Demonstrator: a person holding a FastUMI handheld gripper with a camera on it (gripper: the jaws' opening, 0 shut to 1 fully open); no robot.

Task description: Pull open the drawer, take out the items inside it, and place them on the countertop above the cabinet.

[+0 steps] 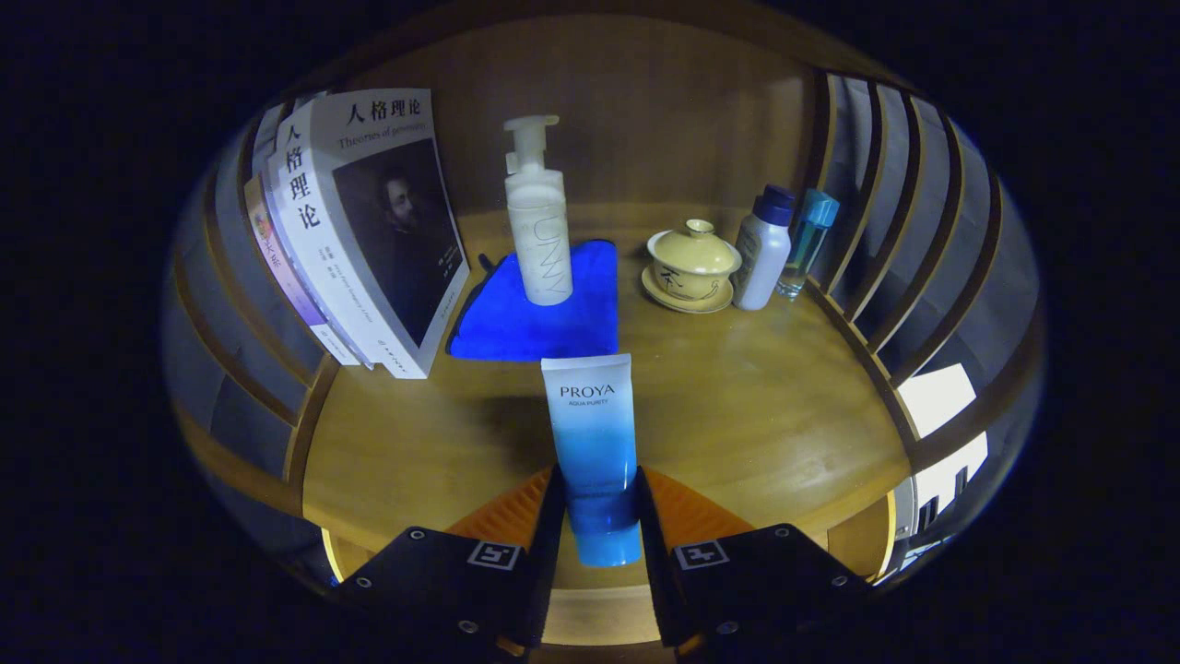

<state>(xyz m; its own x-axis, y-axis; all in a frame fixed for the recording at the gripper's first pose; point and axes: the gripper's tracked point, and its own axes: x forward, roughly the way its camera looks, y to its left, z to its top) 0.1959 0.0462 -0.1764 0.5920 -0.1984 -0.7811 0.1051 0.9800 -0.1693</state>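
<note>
We held the blue-and-white tube of face wash (pixel 595 452) upright between the two fingers of the gripper (pixel 597 516), both pads pressing on its lower, darker blue part, with the cap end pointing down and the flat white crimped end up. The tube hung above the front edge of the wooden countertop (pixel 756 415), near the middle of that edge, and we could not tell whether its cap already touched the wood or was a little clear of it. Beyond it, toward the back of the countertop, a blue cloth (pixel 544 323) lay flat, and a white pump bottle (pixel 537 221) stood on the cloth. At the left side a row of books (pixel 359 231) leaned against the slatted side wall. Toward the back right corner sat a lidded tea bowl on its saucer (pixel 691 263), then a white bottle with a dark cap (pixel 763 249), and just beside that a clear bottle with a blue cap (pixel 809 235). We judged the task well along for this item: the tube was out of the drawer and up at the countertop, so setting it down and letting go remained. The drawer lay below our sight, so we could not say whether more items waited there.
</note>
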